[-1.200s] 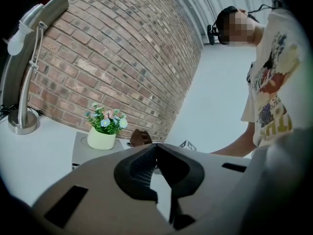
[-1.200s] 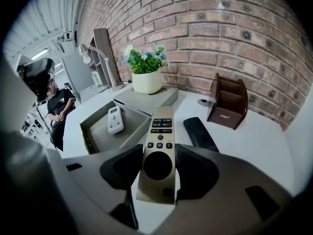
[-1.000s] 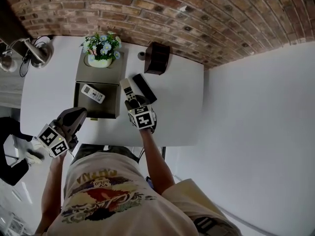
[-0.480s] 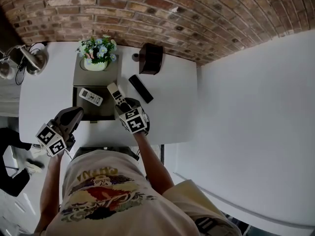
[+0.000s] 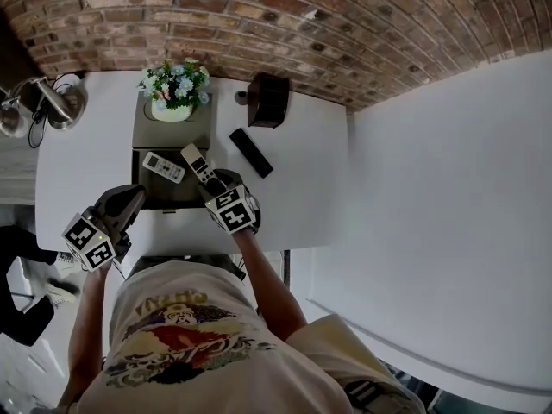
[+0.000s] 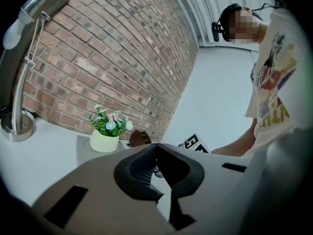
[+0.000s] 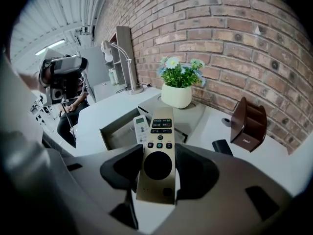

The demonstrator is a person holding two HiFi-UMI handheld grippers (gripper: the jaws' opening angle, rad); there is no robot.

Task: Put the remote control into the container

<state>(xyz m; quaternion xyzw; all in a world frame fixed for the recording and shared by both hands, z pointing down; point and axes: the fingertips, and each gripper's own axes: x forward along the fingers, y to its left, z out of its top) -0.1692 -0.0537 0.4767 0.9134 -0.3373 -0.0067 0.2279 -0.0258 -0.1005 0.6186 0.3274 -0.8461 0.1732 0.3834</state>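
Gold remote clamped in the right gripper, and it's swung left, its tip now over the container edge, nearly ready to drop. Left gripper closed, empty.

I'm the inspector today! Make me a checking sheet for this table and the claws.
Surface: white table.
Job's things: gold remote held up near the grey container; a white remote already lies inside.
Clutter: black remote, brown holder, flower pot on the container's closed part, lamp.
Claws: right claw shut on the gold remote; left claw shut, empty.
Cables: dark cable by the lamp.
Surroundings: brick wall; a seated person at the far left.
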